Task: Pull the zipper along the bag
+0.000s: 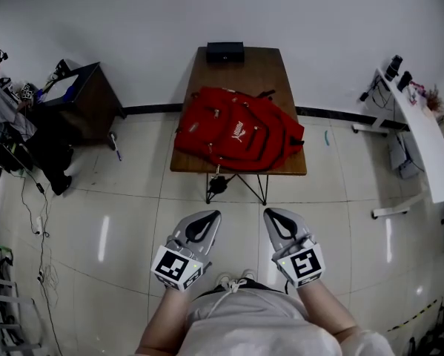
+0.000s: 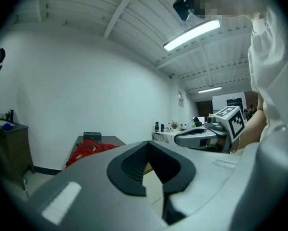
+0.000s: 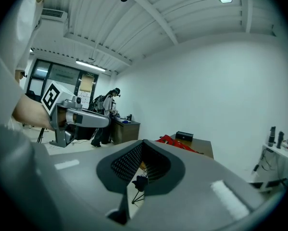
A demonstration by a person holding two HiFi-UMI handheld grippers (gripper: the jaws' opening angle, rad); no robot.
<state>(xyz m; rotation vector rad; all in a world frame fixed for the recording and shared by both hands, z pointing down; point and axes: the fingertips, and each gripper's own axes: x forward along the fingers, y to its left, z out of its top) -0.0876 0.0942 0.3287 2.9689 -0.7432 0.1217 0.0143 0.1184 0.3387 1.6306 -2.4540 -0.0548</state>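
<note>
Overhead, I see the red bag (image 1: pixel 239 128) on the bench (image 1: pixel 266 69); left gripper (image 1: pixel 209 215) and right gripper (image 1: pixel 272 213) jaws pressed together; right gripper view alone shows a bystander (image 3: pixel 106 113).

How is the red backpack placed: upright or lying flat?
Lying flat: the red backpack spreads across the wooden table, its logo side facing up.

White walls (image 1: pixel 133 13), tiled floor (image 1: pixel 118 221) (glossy), 1 wooden table (image 1: pixel 259 69), dark cabinet (image 1: pixel 88 95), white desk (image 1: pixel 429 147)
</note>
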